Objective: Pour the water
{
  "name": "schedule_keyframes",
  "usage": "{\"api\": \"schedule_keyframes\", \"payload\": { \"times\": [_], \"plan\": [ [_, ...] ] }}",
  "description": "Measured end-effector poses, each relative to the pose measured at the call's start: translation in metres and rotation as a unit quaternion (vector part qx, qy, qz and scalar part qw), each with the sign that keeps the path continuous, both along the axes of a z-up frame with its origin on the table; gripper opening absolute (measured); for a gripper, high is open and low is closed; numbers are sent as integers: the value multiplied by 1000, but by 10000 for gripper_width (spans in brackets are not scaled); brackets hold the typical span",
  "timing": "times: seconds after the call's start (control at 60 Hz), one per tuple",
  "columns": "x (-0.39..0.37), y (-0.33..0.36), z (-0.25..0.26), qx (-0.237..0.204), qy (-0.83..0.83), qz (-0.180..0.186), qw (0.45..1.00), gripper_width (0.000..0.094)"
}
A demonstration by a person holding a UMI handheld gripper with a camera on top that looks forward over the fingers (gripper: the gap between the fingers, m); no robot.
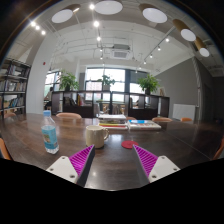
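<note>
Big windows, plants and round ceiling lights fill the room past my brown table (180, 140). My gripper (113, 160) has its fingers apart, holding nothing. I see the cup (97, 136) at 12 o'clock just ahead and the water bottle (50, 133) at 10 o'clock.

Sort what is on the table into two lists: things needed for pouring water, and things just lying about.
For the job: water bottle, white mug, open gripper with nothing between its fingers.
Lying about: red cup, stacked books, tray.
</note>
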State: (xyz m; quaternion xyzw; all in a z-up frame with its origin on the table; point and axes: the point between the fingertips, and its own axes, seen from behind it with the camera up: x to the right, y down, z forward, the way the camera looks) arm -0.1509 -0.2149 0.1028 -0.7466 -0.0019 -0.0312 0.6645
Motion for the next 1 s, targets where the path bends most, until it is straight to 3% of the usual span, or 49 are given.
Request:
{"api": "schedule_keyframes", "payload": {
  "times": [0.133,0.45,0.867,1.0],
  "plan": [
    [-39,6,7,8,-15,42,999,757],
    [-217,39,-2,15,-6,134,991,759],
    [-273,110,-20,-16,3,137,990,755],
    [-274,129,-22,-10,1,126,992,662]
  ]
}}
